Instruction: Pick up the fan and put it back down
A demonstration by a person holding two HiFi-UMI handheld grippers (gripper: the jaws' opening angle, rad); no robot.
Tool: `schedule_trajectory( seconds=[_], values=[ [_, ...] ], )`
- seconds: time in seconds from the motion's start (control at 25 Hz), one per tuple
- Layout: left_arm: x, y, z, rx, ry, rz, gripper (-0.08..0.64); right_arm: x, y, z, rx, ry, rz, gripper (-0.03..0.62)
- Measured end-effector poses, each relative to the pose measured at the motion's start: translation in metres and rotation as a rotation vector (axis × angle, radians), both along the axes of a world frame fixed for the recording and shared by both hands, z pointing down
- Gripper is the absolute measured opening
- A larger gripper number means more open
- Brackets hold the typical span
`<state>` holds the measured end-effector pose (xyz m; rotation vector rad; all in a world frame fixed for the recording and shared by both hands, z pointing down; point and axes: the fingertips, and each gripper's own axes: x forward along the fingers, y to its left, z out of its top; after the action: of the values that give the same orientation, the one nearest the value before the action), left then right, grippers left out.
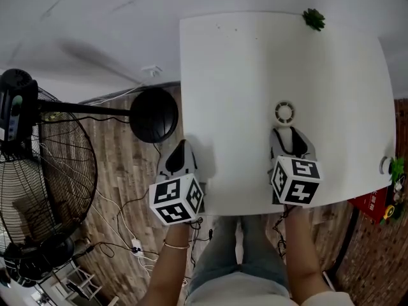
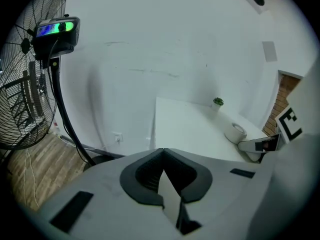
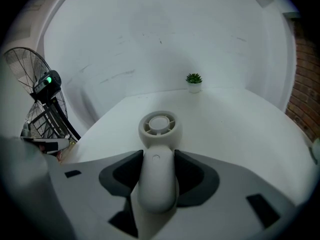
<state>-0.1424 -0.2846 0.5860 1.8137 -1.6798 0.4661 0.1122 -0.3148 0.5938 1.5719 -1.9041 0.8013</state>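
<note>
The right tongs (image 3: 159, 159) clamp the fan's (image 3: 159, 125) handle, which from overhead they hide; the left tongs (image 2: 163, 156), closed, hang off the table (image 1: 242, 75).

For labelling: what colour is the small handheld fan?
White fan; clearest in the right gripper view.
</note>
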Motion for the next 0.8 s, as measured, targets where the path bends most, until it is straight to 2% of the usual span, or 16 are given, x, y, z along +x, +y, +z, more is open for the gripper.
schedule_trajectory(
  seconds=[0.16, 0.56, 0.8],
  values=[
    [-0.002, 0.001, -0.004, 0.006, -0.001, 0.0, 0.011, 0.0, 0.002, 0.001, -0.01, 0.015, -0.001, 0.2],
    [-0.01, 0.009, -0.011, 0.014, 0.001, -0.006, 0.011, -0.005, 0.003, 0.0, -0.013, 0.024, -0.013, 0.27],
    [-0.013, 0.014, -0.016, 0.021, 0.001, -0.009, 0.011, 0.002, 0.005, -0.01, 0.016, 0.029, -0.008, 0.271]
  ],
)
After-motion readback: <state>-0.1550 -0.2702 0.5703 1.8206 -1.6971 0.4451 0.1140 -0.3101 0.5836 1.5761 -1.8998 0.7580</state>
